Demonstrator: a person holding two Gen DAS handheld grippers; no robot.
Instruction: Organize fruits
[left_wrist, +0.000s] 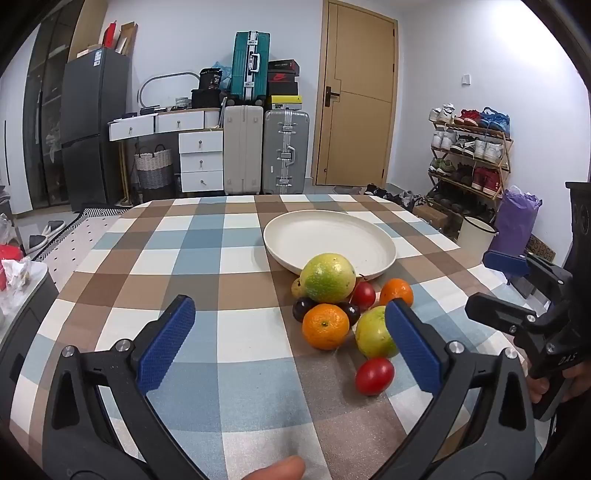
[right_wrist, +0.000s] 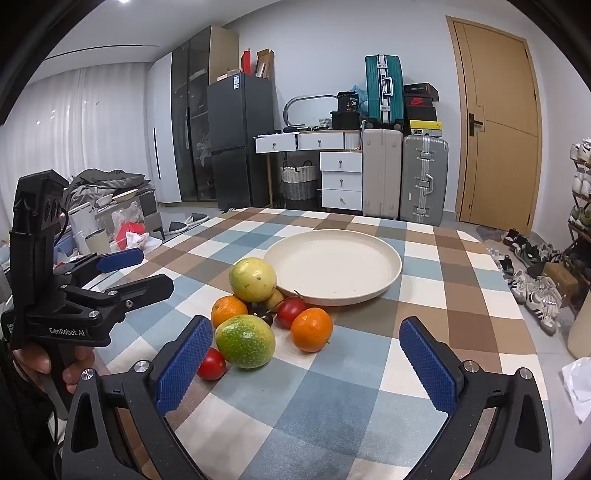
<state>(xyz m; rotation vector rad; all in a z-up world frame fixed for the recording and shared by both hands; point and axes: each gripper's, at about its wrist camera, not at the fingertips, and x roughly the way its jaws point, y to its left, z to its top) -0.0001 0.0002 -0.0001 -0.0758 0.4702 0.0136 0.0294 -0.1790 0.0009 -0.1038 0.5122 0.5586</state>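
Worktop (left_wrist: 184, 236): checked cloth, carrying everything I work on.
Plate (right_wrist: 391, 275): cream, bare, just behind the fruit.
Green fruits (left_wrist: 327, 277): biggest, probably firm; I'd grip across the middle.
Oranges (left_wrist: 325, 326): round, may roll.
Tomatoes (left_wrist: 373, 376): small, soft; squeeze gently.
Left fingers (left_wrist: 413, 350), right fingers (right_wrist: 424, 363): spread wide, holding nothing.
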